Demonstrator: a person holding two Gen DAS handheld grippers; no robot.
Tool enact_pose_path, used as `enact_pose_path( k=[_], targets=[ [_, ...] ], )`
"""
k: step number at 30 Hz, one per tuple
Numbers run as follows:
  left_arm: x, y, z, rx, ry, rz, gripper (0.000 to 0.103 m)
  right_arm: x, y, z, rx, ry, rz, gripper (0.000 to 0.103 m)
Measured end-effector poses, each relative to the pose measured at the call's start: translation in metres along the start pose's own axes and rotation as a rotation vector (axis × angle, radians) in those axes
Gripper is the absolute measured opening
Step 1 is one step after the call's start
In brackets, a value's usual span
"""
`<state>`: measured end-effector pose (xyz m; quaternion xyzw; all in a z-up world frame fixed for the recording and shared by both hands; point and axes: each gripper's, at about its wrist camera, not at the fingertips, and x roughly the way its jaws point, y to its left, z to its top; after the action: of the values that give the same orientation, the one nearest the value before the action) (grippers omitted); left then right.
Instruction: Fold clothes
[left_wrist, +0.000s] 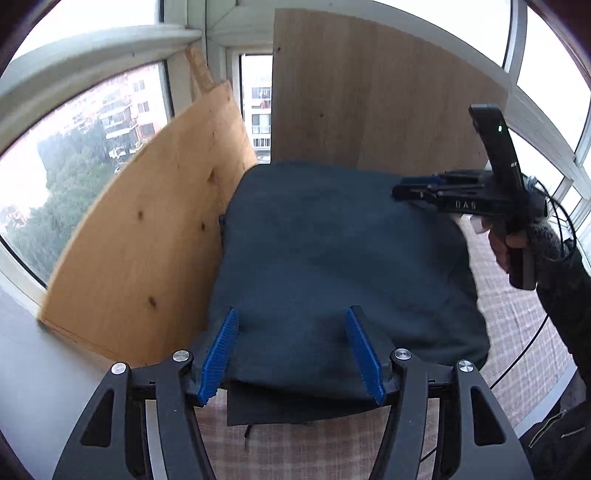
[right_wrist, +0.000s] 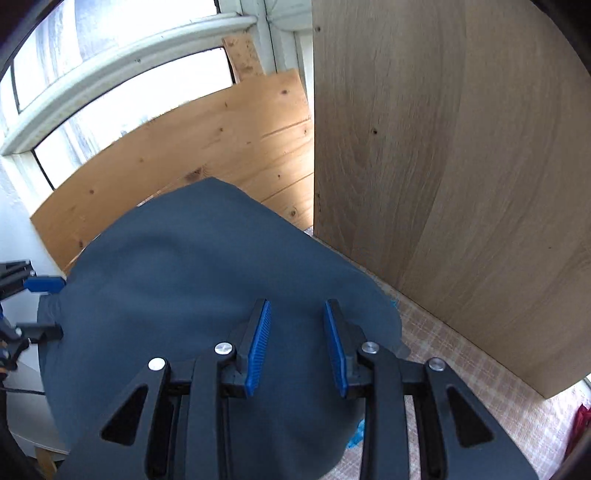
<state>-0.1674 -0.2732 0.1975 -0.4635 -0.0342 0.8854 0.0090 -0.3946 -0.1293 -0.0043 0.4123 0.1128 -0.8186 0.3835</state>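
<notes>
Navy garment (left_wrist: 332, 266) lies folded compact beneath both spread-jawed, empty grippers, left (left_wrist: 291, 350) and right (right_wrist: 297, 347); further folds uncertain.

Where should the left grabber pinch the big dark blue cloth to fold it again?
Probably the near edge of the dark blue cloth, where a loose flap pokes out onto the checked table cover. The left gripper is open right above that edge, so it could come in low from the near side. The wooden boards crowd the far and left sides.
</notes>
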Motion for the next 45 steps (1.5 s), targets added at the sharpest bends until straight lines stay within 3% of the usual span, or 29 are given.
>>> enact_pose_path(
  k=[3,5,6,9,11,12,15,18,21,23,24,27,30,36,40,45],
  targets=[
    [0.041,0.021,-0.024,-0.109,0.073,-0.040,0.067,0.008,-0.005,-0.002,0.027,0.018,0.040,0.030],
    [0.039,0.032,-0.028,-0.181,0.063,-0.082,0.067,-0.012,-0.001,-0.001,0.030,-0.021,0.031,0.030],
    [0.028,0.034,-0.025,-0.183,0.038,-0.061,0.067,-0.028,0.001,-0.001,0.041,-0.047,0.019,0.030],
    [-0.015,0.030,-0.013,-0.158,-0.055,0.019,0.063,-0.087,0.014,-0.012,0.063,-0.149,0.051,0.030],
    [-0.043,0.021,-0.004,-0.128,-0.113,0.010,0.065,-0.120,0.033,-0.027,0.021,-0.192,0.092,0.033],
    [-0.052,0.013,0.002,-0.101,-0.133,0.014,0.066,-0.129,0.044,-0.035,-0.008,-0.190,0.088,0.040],
    [-0.057,-0.013,0.024,-0.009,-0.153,0.034,0.071,-0.138,0.073,-0.064,-0.074,-0.155,0.077,0.042],
    [-0.033,-0.029,0.040,0.048,-0.107,0.006,0.071,-0.118,0.082,-0.082,-0.099,-0.088,0.038,0.042],
    [0.021,-0.038,0.047,0.080,-0.010,0.090,0.071,-0.084,0.070,-0.088,-0.077,0.036,-0.049,0.042],
    [0.040,-0.031,0.042,0.037,0.044,0.113,0.072,-0.090,0.054,-0.087,0.014,0.047,-0.050,0.042],
    [0.043,-0.029,0.040,0.011,0.055,0.119,0.071,-0.106,0.050,-0.088,0.046,0.000,-0.050,0.042],
    [0.003,-0.032,0.028,-0.035,-0.053,0.149,0.069,-0.164,0.053,-0.100,0.067,-0.157,-0.102,0.042],
    [-0.050,-0.043,0.008,-0.086,-0.148,0.116,0.077,-0.208,0.064,-0.124,0.107,-0.231,-0.193,0.065],
    [-0.116,-0.081,-0.046,-0.134,-0.220,0.138,0.077,-0.244,0.082,-0.155,0.187,-0.205,-0.230,0.065],
    [-0.124,-0.113,-0.077,-0.107,-0.212,0.183,0.077,-0.256,0.103,-0.166,0.162,-0.195,-0.297,0.065],
    [-0.136,-0.142,-0.098,-0.106,-0.198,0.129,0.077,-0.281,0.122,-0.179,0.134,-0.215,-0.357,0.065]
  ],
)
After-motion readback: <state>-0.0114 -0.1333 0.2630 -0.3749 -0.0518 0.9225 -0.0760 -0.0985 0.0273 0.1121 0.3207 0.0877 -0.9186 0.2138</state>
